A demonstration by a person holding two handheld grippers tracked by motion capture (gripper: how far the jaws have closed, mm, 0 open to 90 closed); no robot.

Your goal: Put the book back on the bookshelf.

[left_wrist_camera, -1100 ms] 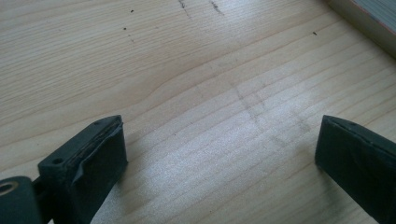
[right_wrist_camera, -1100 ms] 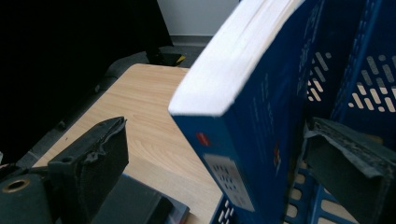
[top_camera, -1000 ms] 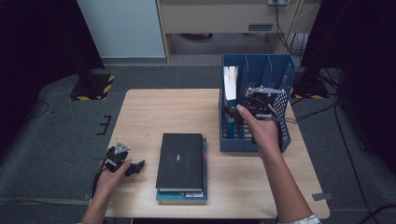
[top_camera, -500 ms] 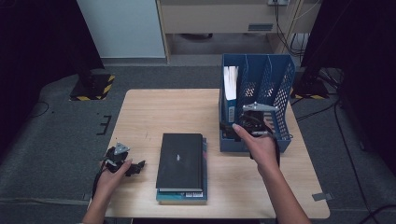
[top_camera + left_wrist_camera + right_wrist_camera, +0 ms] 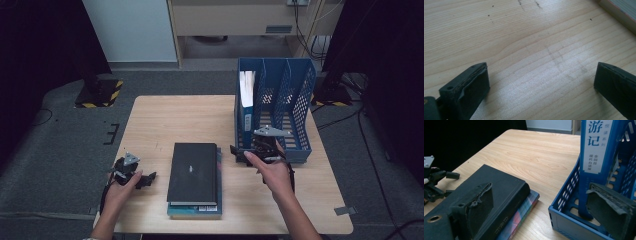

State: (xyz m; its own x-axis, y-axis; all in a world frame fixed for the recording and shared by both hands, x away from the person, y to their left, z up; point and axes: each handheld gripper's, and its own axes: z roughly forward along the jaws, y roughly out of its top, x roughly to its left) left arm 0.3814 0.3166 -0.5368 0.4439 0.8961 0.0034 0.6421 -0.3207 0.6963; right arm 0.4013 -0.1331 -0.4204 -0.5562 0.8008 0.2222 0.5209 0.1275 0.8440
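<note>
A black book [image 5: 194, 172] lies on top of a colourful book [image 5: 196, 210] at the front middle of the wooden table [image 5: 175, 120]. To their right stands a blue file rack [image 5: 300, 95] with a blue book [image 5: 246, 100] upright in its left slot. My right gripper [image 5: 239, 151] is open, just in front of the rack's near left corner, pointing left. In the right gripper view it [image 5: 541, 212] frames the black book [image 5: 491, 187] and the blue book [image 5: 599, 157], holding nothing. My left gripper [image 5: 145, 180] rests open, left of the stack, over bare wood [image 5: 541, 82].
The rack's [image 5: 569, 220] middle and right slots look empty. The stack's edge [image 5: 621, 10] shows at the top right of the left gripper view. The left gripper [image 5: 439, 182] appears far left in the right gripper view. Bare wood spans the back left of the table.
My right gripper has drawn back out of the rack toward the near side and a little left, coming to its front corner. The left gripper has stayed put.
</note>
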